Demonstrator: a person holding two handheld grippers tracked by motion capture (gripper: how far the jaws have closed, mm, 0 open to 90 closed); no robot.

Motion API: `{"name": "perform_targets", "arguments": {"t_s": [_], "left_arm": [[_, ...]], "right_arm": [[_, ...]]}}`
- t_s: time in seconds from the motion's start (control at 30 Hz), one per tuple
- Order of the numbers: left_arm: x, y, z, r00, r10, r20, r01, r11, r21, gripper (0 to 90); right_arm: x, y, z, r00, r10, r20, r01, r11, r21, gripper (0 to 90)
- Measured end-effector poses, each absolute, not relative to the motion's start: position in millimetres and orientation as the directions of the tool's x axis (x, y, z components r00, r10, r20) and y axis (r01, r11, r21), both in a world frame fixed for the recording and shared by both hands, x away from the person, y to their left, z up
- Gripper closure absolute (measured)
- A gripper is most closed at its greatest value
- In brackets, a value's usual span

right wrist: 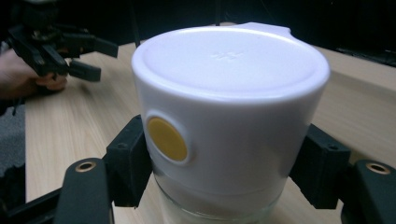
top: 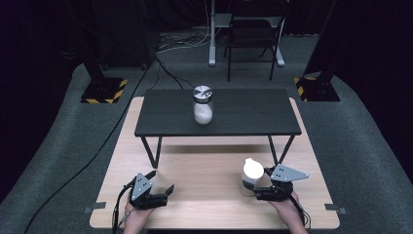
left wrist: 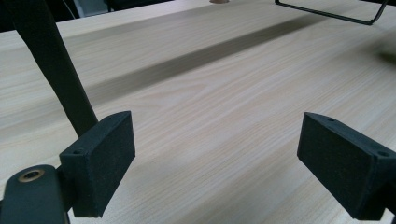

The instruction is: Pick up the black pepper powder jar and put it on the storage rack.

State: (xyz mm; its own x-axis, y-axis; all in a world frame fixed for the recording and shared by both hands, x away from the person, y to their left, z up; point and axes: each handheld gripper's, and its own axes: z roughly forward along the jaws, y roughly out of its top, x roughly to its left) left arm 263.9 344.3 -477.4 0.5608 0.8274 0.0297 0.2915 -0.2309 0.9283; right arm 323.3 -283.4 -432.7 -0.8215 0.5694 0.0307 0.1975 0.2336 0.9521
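The right tongs (top: 260, 187) are clenched on the white-lidded jar (top: 253, 176), one pad on each side of it. In the right gripper view the pads press the jar (right wrist: 229, 135) low on the white lid, where it meets the glass body, with the yellow dot (right wrist: 166, 138) on the lid's side turned toward the camera. The jar stands upright, its long axis vertical, near the right front corner of the worktop (top: 204, 170), directly ahead of the right tongs and well apart from the left ones.

The left tongs (top: 158, 187) sit near the left front corner, released, jaws wide with nothing between them. In the left gripper view the two pads (left wrist: 100, 158) hover over bare wood. The right hand (top: 292, 214) is plainly the one that has the jar, and the left has no part in it at this point.

Beyond both, a low black stand (top: 219, 114) spans the middle of the worktop toward its far edge, and a second jar with a metal lid (top: 202, 105) stands on it, roughly centred. If the held jar is meant to go up there, I would judge the move to run forward and slightly left from the right front corner. It would have to clear the stand's front edge while keeping the jar vertical, so that the grip low on the lid does not slip.
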Motion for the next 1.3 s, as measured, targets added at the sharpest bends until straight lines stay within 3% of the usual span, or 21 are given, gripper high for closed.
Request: {"name": "perform_targets", "arguments": {"t_s": [0.83, 1.3], "left_arm": [[265, 344, -477, 0.567, 0.823, 0.034, 0.291, -0.239, 0.927, 10.9], [266, 344, -477, 0.57, 0.821, 0.035, 0.291, -0.241, 0.926, 10.9]], "right_arm": [[342, -278, -288, -0.803, 0.595, -0.036, 0.053, 0.13, 0.99, 29.6], [383, -241, -254, -0.685, 0.727, -0.051, 0.123, 0.184, 0.975, 29.6]]}}
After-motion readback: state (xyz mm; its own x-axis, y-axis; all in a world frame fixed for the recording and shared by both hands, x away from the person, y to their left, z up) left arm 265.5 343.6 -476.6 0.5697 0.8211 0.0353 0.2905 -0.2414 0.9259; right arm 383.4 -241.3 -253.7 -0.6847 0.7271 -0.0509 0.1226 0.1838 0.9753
